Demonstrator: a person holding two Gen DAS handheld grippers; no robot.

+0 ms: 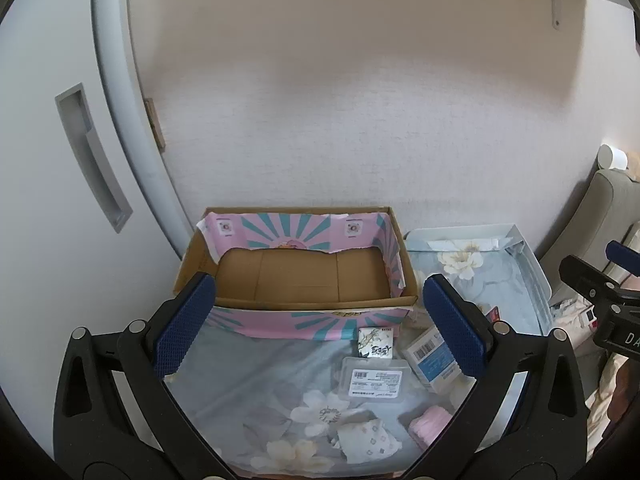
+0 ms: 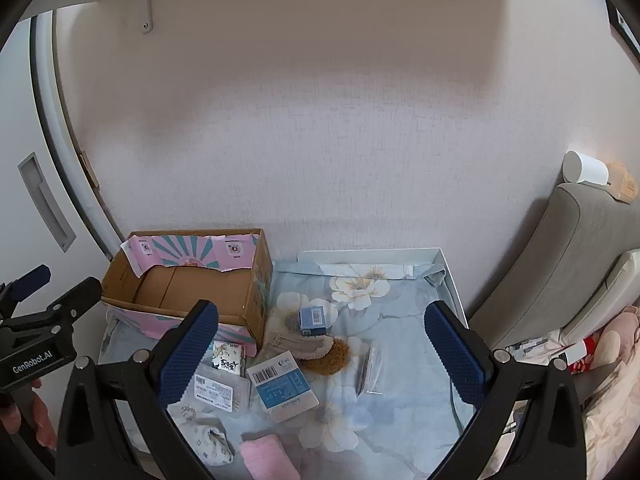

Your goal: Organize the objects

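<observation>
An empty cardboard box (image 1: 304, 276) with pink and teal print stands against the wall; the right wrist view shows the same box (image 2: 192, 284) at left. Small items lie on the floral sheet: a clear case with a label (image 1: 374, 380), a blue and white packet (image 2: 282, 386), a small blue box (image 2: 313, 319), a brown furry slipper (image 2: 316, 350), a clear sleeve (image 2: 372, 368), a pink cloth (image 2: 266, 456) and a patterned pouch (image 1: 366, 438). My left gripper (image 1: 318, 324) hovers open above the items in front of the box. My right gripper (image 2: 322, 354) hangs open over the slipper and packet.
A white tray (image 2: 450, 276) lined with the floral sheet borders the area on the right. A white cabinet door (image 1: 60, 160) rises at left and a grey cushion (image 2: 560, 260) at right. The right gripper's body (image 1: 608, 300) shows at the left view's right edge.
</observation>
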